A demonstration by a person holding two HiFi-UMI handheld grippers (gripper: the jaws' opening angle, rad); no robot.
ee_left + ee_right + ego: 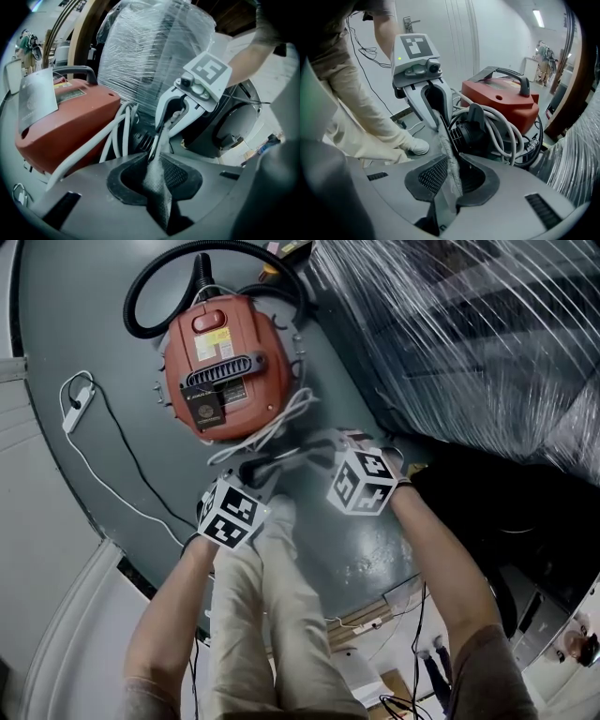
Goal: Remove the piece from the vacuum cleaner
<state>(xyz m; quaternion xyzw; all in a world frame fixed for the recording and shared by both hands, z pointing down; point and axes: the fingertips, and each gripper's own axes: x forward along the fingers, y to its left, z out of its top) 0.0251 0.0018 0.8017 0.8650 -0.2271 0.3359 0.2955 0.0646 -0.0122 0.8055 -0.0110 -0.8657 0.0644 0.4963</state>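
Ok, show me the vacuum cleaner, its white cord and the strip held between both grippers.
vacuum cleaner [230, 369]: head view, top grille.
white cord [281, 423]: head view, loose coil beside it.
strip [153, 172]: left gripper view, where the jaws pinch it.

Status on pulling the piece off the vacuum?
Done: both claws are down by the red vacuum cleaner. In hand: left claw and right claw each pinch the thin grey piece. To do: pulling it clear; it lies beside the vacuum's black fitting.

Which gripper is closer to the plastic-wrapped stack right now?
Right. The right gripper is close beside the plastic-wrapped stack. The left gripper is farther off, on the other side of the thin piece that both clamp.
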